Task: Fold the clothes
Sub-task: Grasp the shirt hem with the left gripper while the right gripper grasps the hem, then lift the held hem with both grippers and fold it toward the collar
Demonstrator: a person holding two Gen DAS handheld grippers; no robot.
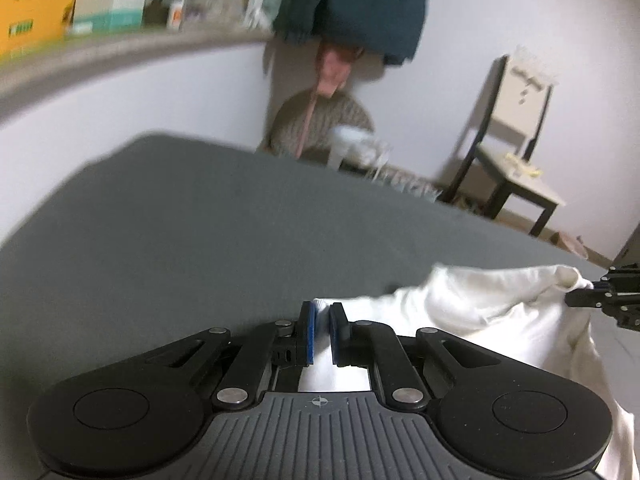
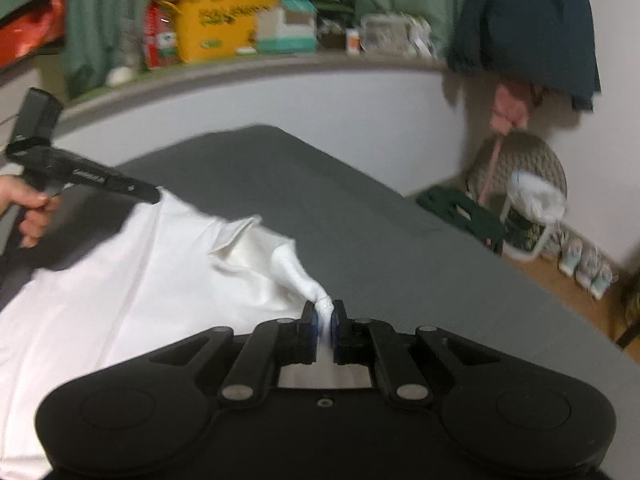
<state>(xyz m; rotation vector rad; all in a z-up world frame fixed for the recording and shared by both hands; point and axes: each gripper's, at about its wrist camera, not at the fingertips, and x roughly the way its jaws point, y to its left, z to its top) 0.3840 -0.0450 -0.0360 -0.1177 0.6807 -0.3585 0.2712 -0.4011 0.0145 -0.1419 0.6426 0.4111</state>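
A white garment (image 2: 120,280) lies spread on a dark grey bed (image 2: 360,240). My right gripper (image 2: 324,312) is shut on a bunched corner of the white garment, which stretches away to the left. My left gripper (image 1: 322,316) is shut on another edge of the same garment (image 1: 480,312). In the left wrist view the right gripper (image 1: 576,300) shows at the far right, pinching a raised corner. In the right wrist view the left gripper (image 2: 154,196) shows at the left, held by a hand, gripping the garment's far corner.
A grey ledge (image 2: 240,76) with boxes and bags runs along the wall behind the bed. A dark coat (image 2: 528,28) hangs at the right. A wicker stool (image 2: 524,168), a white basket (image 2: 528,232) and shoes stand on the floor. A small chair (image 1: 512,152) stands by the wall.
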